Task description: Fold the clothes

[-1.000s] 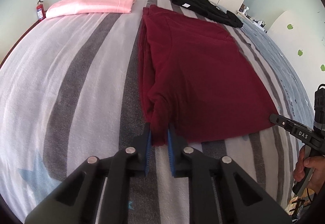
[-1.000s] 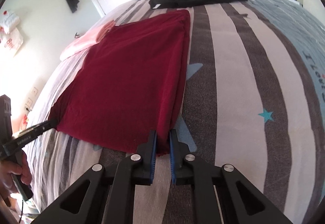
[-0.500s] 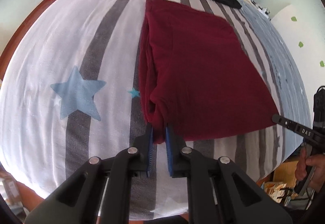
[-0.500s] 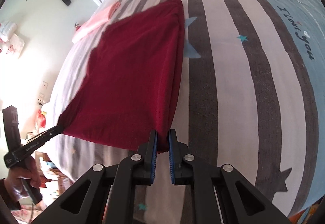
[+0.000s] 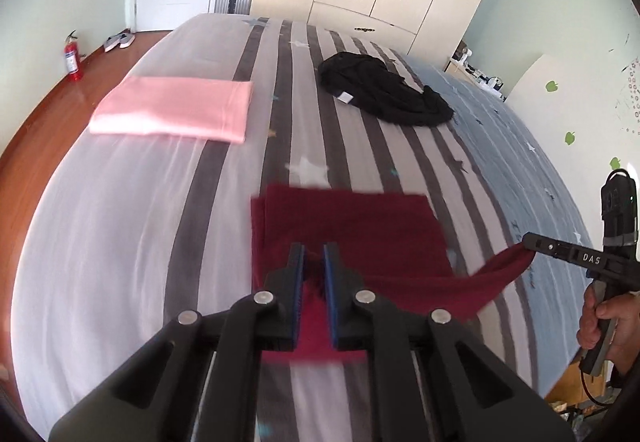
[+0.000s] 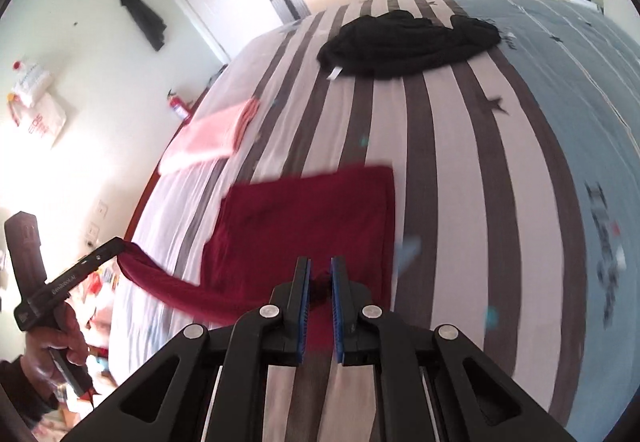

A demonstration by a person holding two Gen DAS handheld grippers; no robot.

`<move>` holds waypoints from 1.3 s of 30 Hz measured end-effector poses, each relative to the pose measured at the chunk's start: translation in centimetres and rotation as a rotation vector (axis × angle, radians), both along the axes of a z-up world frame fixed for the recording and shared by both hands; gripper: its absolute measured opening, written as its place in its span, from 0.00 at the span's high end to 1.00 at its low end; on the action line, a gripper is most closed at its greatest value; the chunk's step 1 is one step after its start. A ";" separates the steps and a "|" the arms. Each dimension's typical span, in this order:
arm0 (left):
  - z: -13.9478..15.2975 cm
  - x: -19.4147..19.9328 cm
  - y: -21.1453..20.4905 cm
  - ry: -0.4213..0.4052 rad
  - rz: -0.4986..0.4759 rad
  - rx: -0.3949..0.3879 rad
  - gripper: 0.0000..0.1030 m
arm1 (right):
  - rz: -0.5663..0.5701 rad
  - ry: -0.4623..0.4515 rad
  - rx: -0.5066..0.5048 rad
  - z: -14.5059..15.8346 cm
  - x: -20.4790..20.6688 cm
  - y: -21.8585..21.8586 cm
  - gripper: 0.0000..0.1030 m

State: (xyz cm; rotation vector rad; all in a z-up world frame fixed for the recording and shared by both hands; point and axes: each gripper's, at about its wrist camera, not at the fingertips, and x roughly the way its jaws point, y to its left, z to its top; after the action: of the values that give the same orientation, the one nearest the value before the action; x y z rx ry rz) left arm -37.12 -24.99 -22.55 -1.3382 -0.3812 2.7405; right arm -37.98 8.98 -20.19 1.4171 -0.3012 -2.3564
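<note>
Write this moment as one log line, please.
left gripper: shut on maroon garment | right gripper: same | hem lifted | bed

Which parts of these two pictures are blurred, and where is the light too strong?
Left wrist view: the dark red garment and the near bed cover are smeared by motion. Right wrist view: the same smear on the cover's lettering, and the left wall is washed out by glare.

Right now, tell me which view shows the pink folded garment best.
The left wrist view: the pink folded garment lies whole and unobstructed on the bed, all its edges visible. The right wrist view shows it only obliquely, washed out by glare at the bed's edge.
</note>
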 end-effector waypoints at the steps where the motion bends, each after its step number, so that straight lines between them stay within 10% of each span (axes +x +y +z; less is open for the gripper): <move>1: -0.8 -1.9 -0.5 -0.013 0.025 -0.007 0.92 | -0.008 -0.012 0.004 -0.7 -2.4 -0.3 0.91; 7: -2.9 -4.4 -2.9 -0.011 0.150 0.060 0.89 | -0.078 0.026 0.030 -3.2 -9.1 0.0 0.88; 11: -5.9 -2.9 -2.8 -0.070 0.102 0.099 0.75 | -0.081 0.039 -0.017 -4.5 -7.3 1.6 0.69; 22: -11.3 -4.1 -1.0 -0.152 -0.032 0.103 0.71 | 0.041 -0.029 0.007 -10.5 -4.5 -0.3 0.69; 26: -11.2 -4.2 -1.4 -0.151 -0.042 0.143 0.74 | 0.074 -0.037 0.019 -11.1 -4.8 -1.4 0.70; 28: -10.7 -3.7 -1.6 -0.140 -0.050 0.142 0.94 | 0.069 -0.029 0.021 -11.1 -4.9 -1.5 0.78; 39: -4.8 -1.1 -1.8 0.018 -0.020 0.099 0.97 | 0.019 0.180 0.049 -4.5 -2.3 -2.0 0.95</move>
State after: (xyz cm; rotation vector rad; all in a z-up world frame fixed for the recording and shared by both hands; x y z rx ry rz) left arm -38.19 -26.75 -27.38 -1.2854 -0.4917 2.6774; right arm -40.25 7.02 -24.71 1.2118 -0.1810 -2.4702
